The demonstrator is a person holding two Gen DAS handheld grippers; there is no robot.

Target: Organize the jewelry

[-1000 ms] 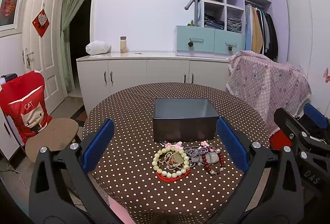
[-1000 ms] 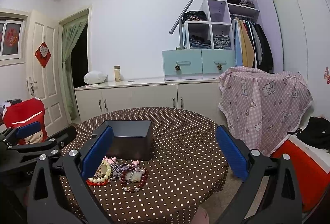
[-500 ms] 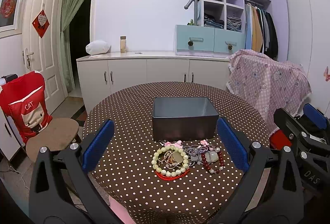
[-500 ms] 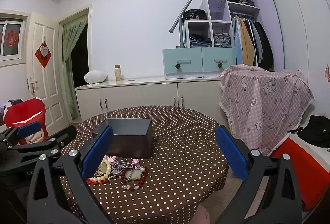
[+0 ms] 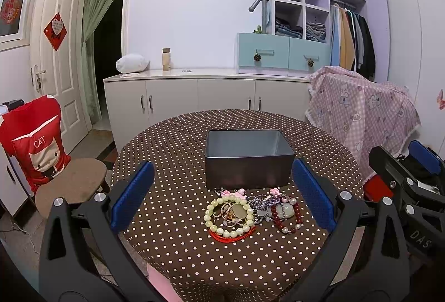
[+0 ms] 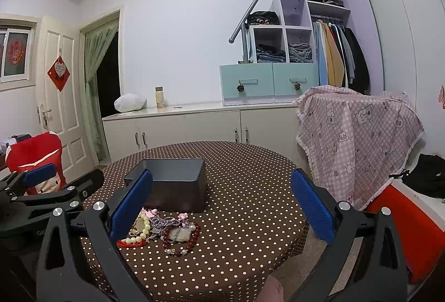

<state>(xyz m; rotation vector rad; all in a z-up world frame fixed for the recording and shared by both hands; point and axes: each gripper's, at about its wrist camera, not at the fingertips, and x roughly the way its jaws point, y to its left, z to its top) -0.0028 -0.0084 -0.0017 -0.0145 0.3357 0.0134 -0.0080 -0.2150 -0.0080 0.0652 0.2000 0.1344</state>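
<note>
A tangle of beaded jewelry (image 5: 251,214) lies on the polka-dot bench (image 5: 172,151) just before an open dark box (image 5: 249,160), dead ahead of the wide-open, empty left hand-held gripper (image 5: 221,196); the right hand-held gripper (image 6: 221,204), also wide open, has it off to its left.

Left gripper (image 5: 221,192) & right gripper (image 6: 221,204): both wide apart, holding nothing.

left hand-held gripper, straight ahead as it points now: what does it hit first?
Probably the jewelry pile: it lies between the open fingers of the left hand-held gripper, on the polka-dot table short of the dark open box. If the line runs higher, the box's near wall comes first; depth is unclear.
</note>
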